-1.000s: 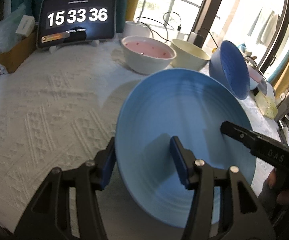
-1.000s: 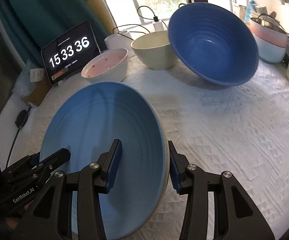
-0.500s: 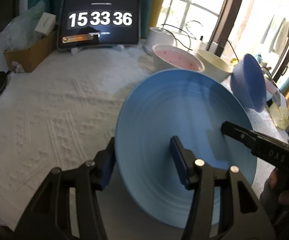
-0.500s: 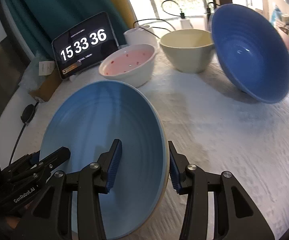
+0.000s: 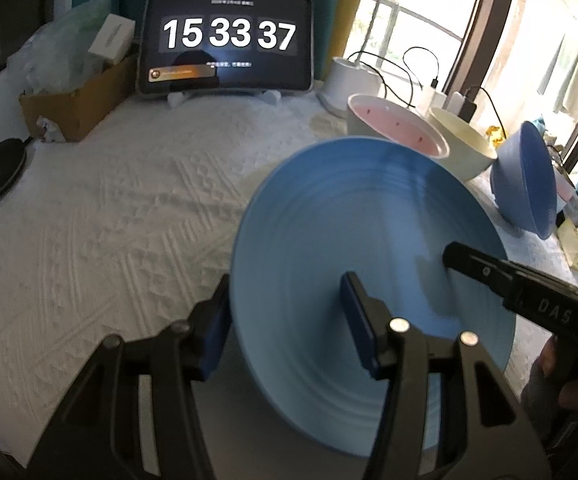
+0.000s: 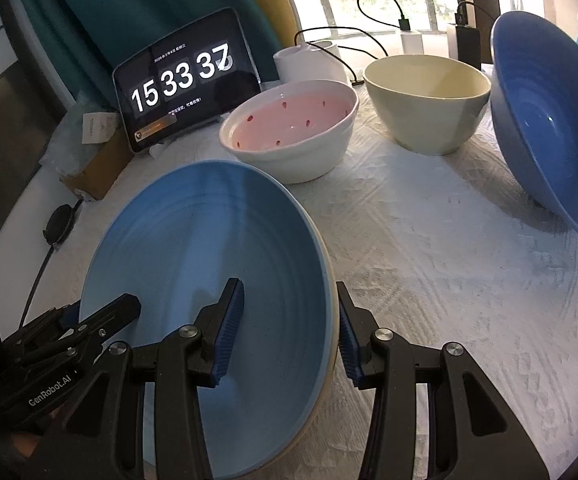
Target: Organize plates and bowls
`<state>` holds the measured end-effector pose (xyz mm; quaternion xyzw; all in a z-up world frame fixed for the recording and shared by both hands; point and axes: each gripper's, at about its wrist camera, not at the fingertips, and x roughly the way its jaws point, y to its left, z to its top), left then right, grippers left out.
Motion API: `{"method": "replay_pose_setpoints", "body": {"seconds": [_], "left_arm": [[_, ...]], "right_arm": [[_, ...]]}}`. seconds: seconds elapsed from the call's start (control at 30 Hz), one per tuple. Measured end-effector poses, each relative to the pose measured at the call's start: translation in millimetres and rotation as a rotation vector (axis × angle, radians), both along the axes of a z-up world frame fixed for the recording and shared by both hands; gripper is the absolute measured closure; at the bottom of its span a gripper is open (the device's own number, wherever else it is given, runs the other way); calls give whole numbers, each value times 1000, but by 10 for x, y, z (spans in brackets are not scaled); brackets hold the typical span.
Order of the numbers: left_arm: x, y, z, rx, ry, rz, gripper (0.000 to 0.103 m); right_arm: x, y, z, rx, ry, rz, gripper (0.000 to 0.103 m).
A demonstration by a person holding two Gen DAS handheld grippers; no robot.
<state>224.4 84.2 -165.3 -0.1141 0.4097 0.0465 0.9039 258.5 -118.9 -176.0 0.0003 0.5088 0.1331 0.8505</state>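
Tabletop (image 6: 429, 280), draped in a white cloth with a raised woven pattern, carried everything. Above its near edge hung the plate (image 6: 193, 280), a wide, shallow, light-blue glazed dish with concentric ridges and a pale outer rim, tilted and held clear of the cloth. Both grippers held it on opposite rims: the left gripper (image 5: 285, 332) had one padded finger under the rim and the other on the inside face, and the right gripper (image 6: 285, 332) pinched the other rim the same way. To do this step well, I judged both holds should stay even and the plate be levelled before it is set down, since glaze is slick and a thin rim can slip from ribbed pads.

Further back, at the right, a dark-blue bowl (image 6: 545, 120) leaned steeply on its side, ridged inside like the plate. Left of it sat a plain cream bowl (image 6: 425, 96), deep and matte-looking, and beside that a white bowl (image 6: 293, 136) with a pink, red-speckled interior. A tablet (image 5: 225, 40) stood behind, showing a clock.
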Motion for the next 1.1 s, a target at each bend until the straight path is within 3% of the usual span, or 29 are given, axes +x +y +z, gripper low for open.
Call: {"method": "replay_pose_setpoints", "body": {"seconds": [0.47, 0.83, 1.1], "left_arm": [[45, 25, -51, 10, 1, 15, 49], [21, -64, -28, 91, -13, 26, 48], [-68, -64, 52, 94, -37, 52, 48]], "right_arm": [[66, 36, -83, -11, 19, -3, 56], [34, 77, -65, -61, -24, 7, 55], [17, 46, -54, -74, -21, 6, 53]]}}
